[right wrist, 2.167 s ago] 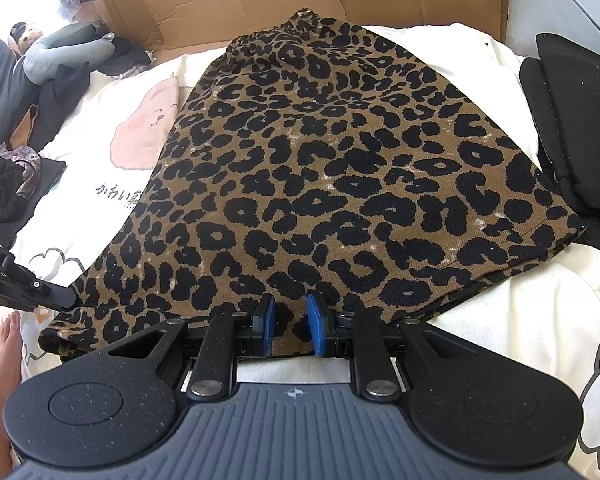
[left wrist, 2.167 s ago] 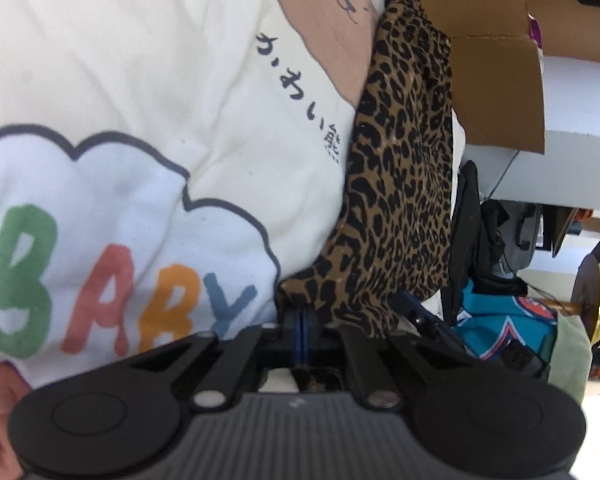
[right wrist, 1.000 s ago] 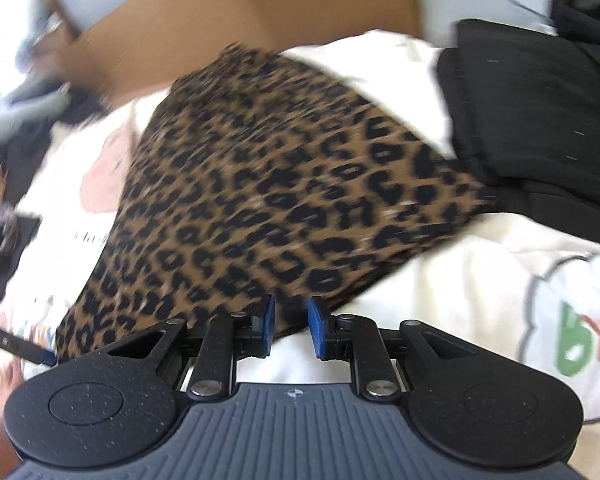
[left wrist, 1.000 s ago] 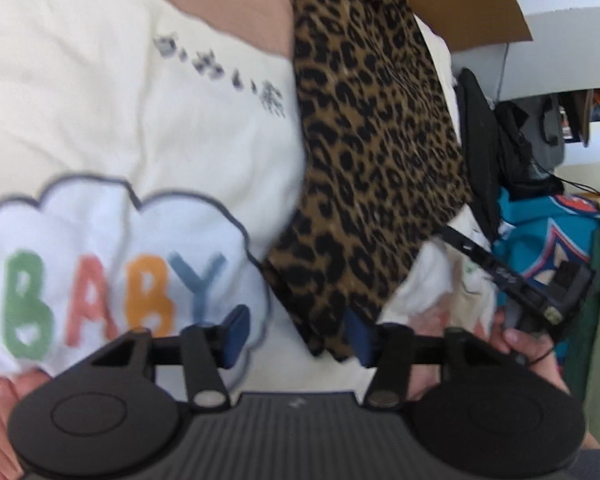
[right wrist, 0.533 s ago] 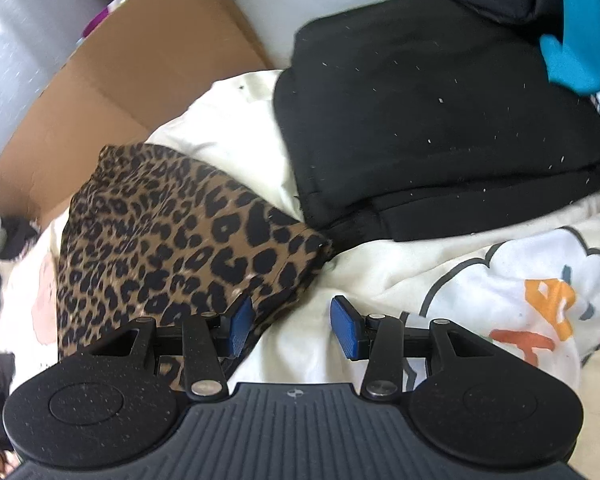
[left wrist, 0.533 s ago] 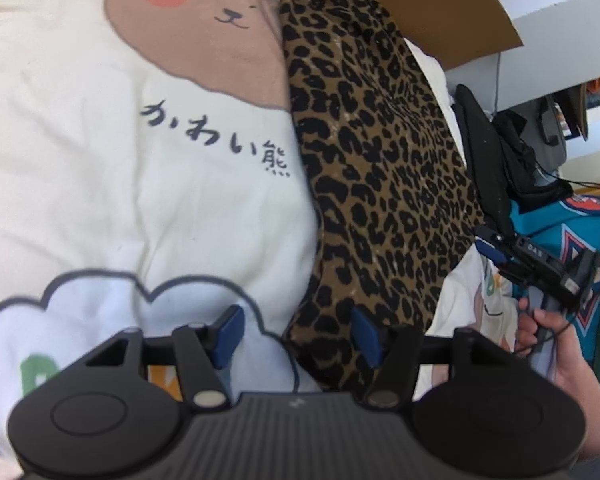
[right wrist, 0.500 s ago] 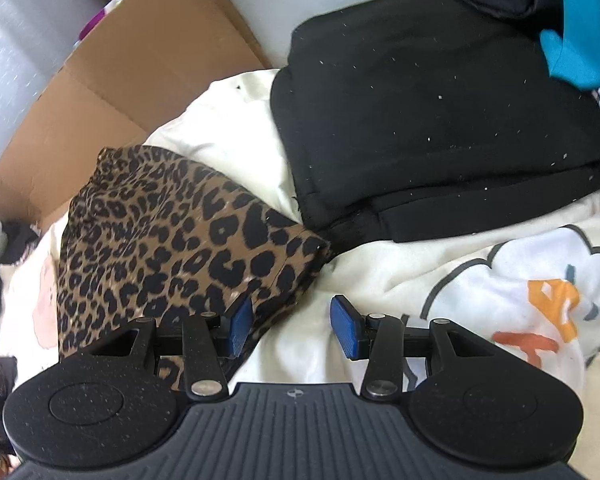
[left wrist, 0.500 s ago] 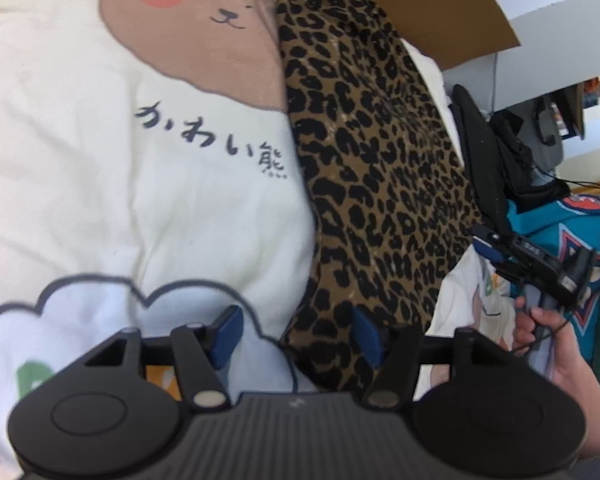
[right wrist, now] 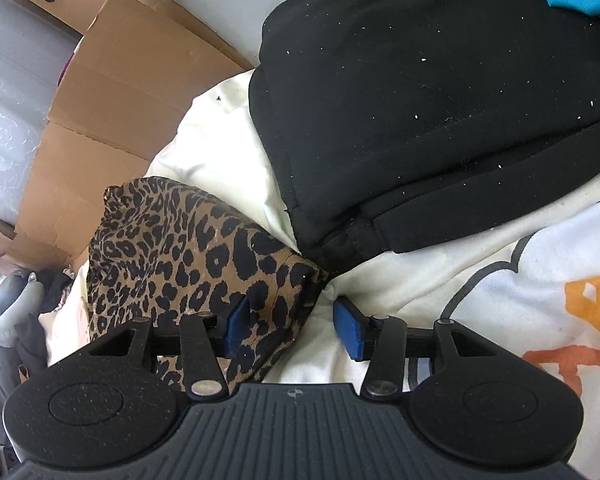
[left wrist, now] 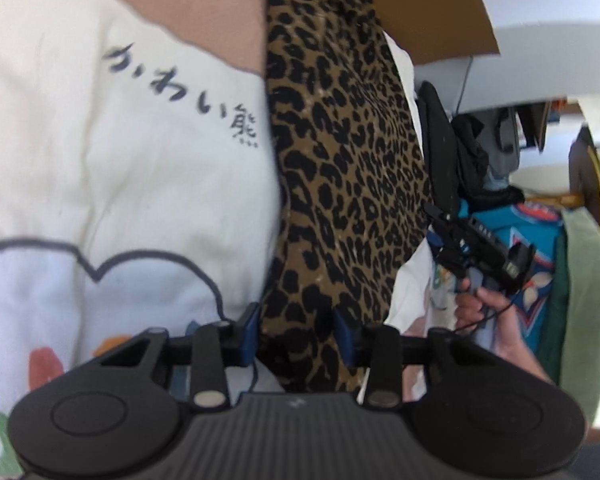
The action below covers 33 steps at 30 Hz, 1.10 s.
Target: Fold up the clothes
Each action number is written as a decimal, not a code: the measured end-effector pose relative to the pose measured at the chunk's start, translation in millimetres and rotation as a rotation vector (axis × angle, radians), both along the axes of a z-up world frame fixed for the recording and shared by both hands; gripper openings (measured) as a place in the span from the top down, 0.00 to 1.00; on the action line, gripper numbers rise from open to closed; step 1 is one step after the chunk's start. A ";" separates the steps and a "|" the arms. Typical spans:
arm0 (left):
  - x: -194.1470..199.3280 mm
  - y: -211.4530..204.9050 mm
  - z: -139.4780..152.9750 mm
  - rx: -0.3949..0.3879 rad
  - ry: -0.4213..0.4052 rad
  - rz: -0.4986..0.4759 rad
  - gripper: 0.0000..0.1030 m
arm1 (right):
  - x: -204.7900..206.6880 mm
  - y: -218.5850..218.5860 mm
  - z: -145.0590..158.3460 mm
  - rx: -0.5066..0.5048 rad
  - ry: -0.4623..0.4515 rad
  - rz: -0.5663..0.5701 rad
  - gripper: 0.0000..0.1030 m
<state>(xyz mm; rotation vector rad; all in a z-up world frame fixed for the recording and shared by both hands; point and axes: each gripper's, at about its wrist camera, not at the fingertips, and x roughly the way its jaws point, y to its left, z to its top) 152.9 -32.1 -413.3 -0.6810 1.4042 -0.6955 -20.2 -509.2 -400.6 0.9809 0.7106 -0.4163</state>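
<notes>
A leopard-print garment (left wrist: 340, 168) lies on a cream blanket (left wrist: 120, 152) printed with a bear, dark script and a cloud with coloured letters. In the left wrist view, the left gripper (left wrist: 296, 334) sits at the garment's near end. Its blue-padded jaws have just been closing, and the leopard fabric fills the gap between them, touching both pads, so they appear clamped on it. Ahead and to that gripper's right, a hand (left wrist: 484, 312) holds the other tool beside a teal garment (left wrist: 520, 232).

In the right wrist view, the right gripper (right wrist: 294, 330) stands with its jaws apart. The garment's corner lies between them, against the left pad, while the right pad rests clear on the blanket. A folded black garment (right wrist: 440, 100) lies just ahead, touching the leopard corner. Flattened cardboard (right wrist: 112, 112) stands beyond to the left.
</notes>
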 end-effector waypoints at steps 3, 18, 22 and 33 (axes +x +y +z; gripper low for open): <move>-3.0 3.2 -4.7 -0.011 0.026 0.030 0.93 | 0.5 -1.3 0.0 0.003 0.003 0.003 0.79; 7.8 23.6 34.2 0.022 -0.012 0.051 0.94 | -10.3 4.6 14.4 0.065 -0.078 -0.009 0.96; 17.5 31.0 46.3 0.106 -0.009 0.020 0.94 | -10.9 13.8 18.6 0.088 -0.086 0.013 0.96; 46.3 51.6 72.4 0.211 0.008 0.017 0.94 | -14.3 48.1 27.6 0.176 -0.089 0.051 0.96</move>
